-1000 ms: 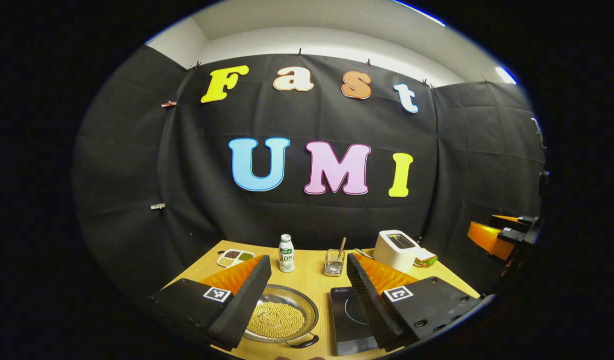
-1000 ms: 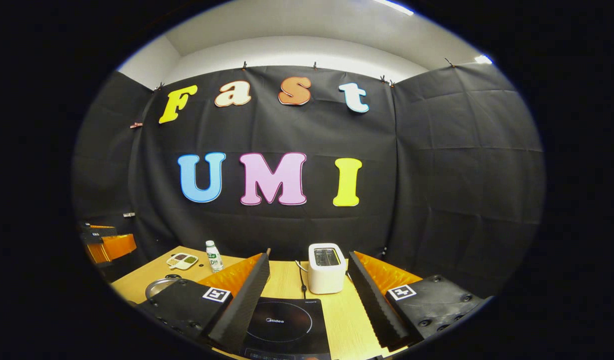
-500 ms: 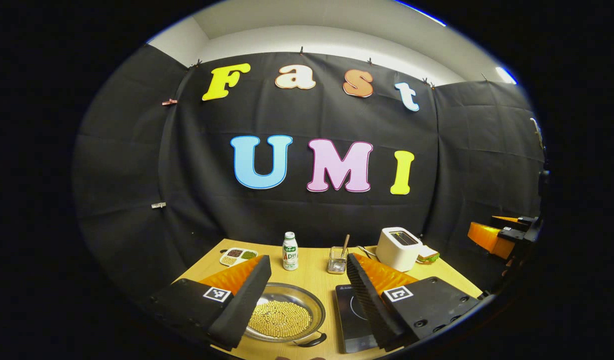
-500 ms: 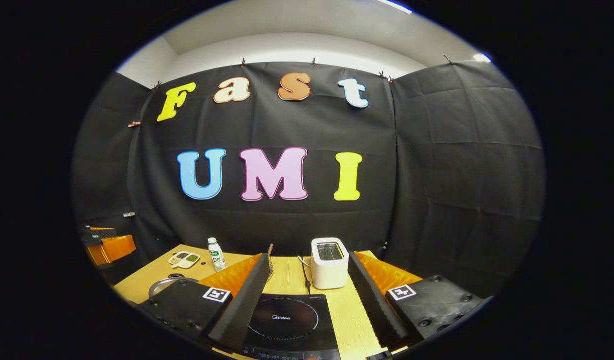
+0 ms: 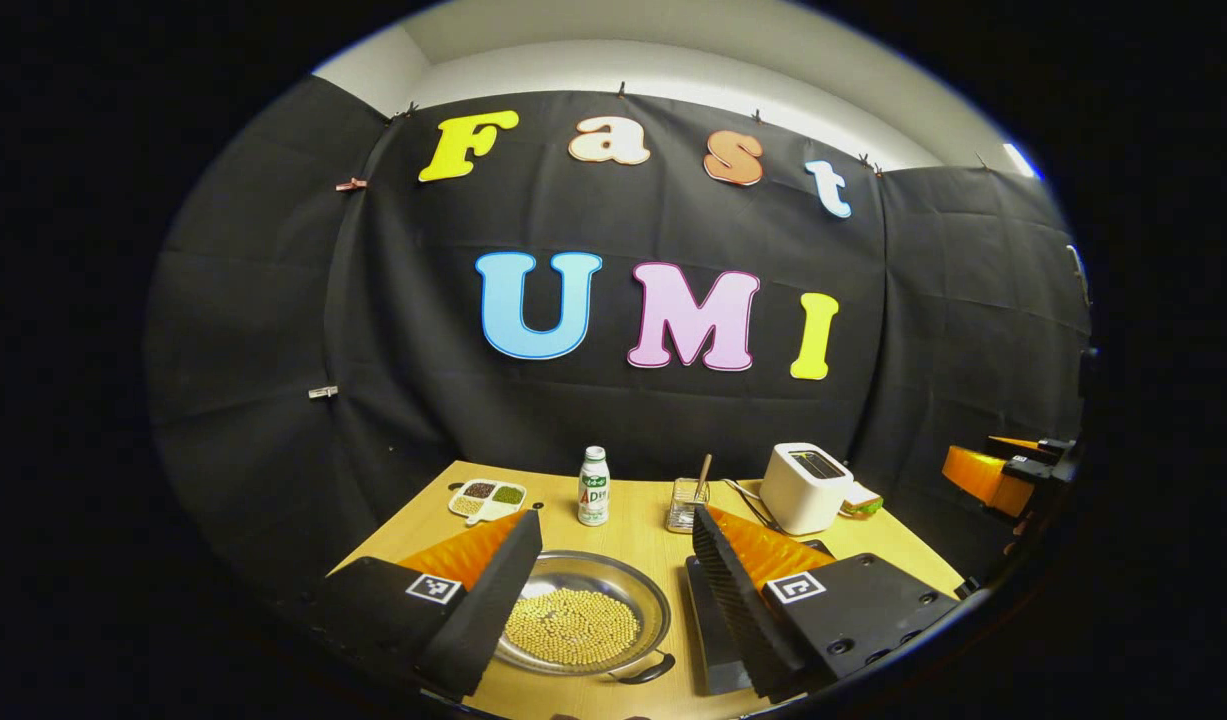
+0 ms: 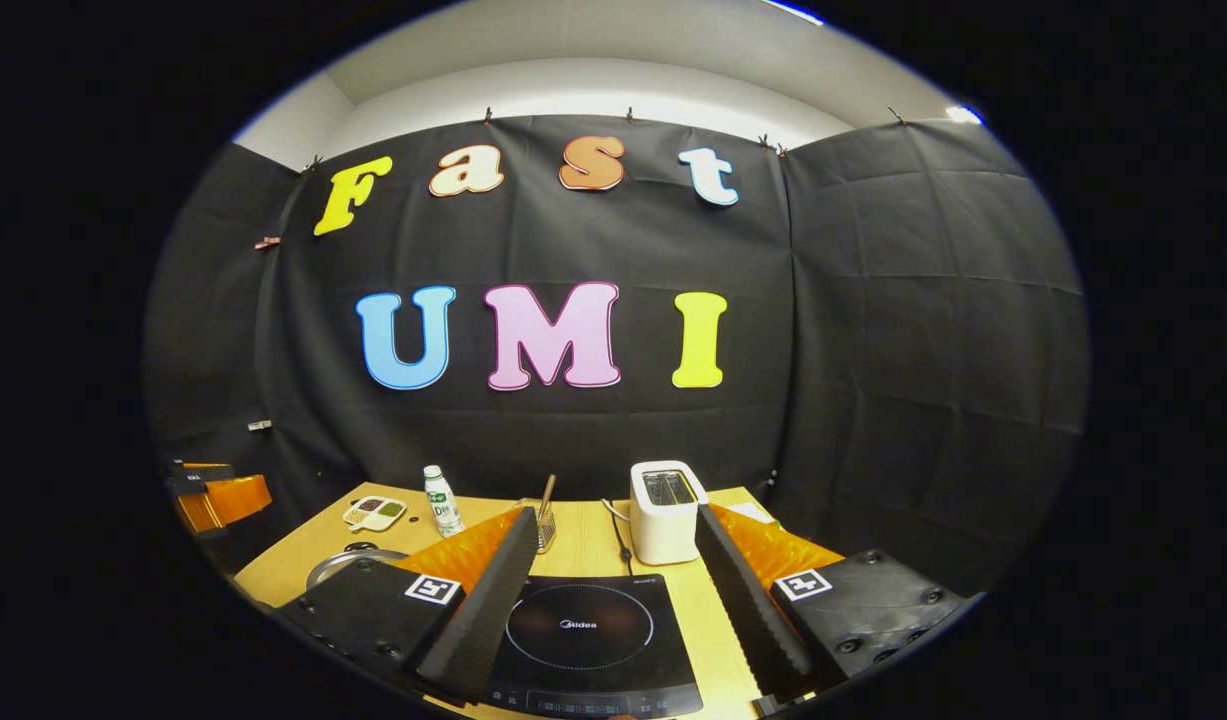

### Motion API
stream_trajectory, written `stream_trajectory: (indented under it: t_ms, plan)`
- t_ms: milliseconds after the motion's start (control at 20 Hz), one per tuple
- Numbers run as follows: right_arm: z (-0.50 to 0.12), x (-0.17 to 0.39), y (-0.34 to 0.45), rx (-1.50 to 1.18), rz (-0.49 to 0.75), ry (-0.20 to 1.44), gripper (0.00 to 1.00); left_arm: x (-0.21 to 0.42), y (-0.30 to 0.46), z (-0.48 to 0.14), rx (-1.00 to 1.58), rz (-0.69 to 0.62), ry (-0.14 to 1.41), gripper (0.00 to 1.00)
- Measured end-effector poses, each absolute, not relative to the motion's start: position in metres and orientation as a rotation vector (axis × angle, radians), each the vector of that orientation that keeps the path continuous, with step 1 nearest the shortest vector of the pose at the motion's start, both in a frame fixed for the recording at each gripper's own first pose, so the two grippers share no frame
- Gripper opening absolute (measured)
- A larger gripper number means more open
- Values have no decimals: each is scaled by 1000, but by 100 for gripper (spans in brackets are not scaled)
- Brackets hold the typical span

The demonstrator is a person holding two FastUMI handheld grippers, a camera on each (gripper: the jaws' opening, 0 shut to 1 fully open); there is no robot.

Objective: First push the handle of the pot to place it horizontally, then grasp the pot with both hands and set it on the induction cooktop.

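Observation:
A shallow steel pot (image 5: pixel 583 620) full of small yellow beans sits on the wooden table (image 5: pixel 633 520); one black handle (image 5: pixel 645 671) points toward me at the near rim. My left gripper (image 5: pixel 608 590) hangs open above it, its fingers either side of the pot. The black induction cooktop (image 6: pixel 583 640) lies to the pot's right; in the left gripper view its edge (image 5: pixel 703 630) is mostly hidden by my right finger. My right gripper (image 6: pixel 608 590) is open over the cooktop. The pot's rim (image 6: pixel 348 562) peeks out at the left. The right gripper (image 5: pixel 1003 470) and left gripper (image 6: pixel 213 495) show at the views' edges.
At the back of the table stand a white toaster (image 6: pixel 663 510), a small bottle (image 5: pixel 593 487), a wire holder with a stick (image 5: pixel 688 505) and a divided dish of grains (image 5: pixel 486 497). A sandwich (image 5: pixel 860 500) lies beside the toaster. Black cloth walls close in the booth.
Both grippers have moved forward and tipped down a little, so the pot and the cooktop show more fully. Both stay open.

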State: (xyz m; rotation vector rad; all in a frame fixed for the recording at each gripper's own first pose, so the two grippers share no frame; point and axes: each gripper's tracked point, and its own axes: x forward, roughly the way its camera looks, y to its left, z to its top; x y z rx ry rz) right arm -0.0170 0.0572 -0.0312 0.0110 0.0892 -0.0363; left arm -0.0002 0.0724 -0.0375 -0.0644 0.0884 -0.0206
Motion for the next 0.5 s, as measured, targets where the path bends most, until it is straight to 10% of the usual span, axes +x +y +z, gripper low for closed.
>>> stream_trajectory:
  t_ms: [500]
  plan:
    - [-39,-36,92,-4,-68,110,98,-22,102,-77,-59,-152,201,71]
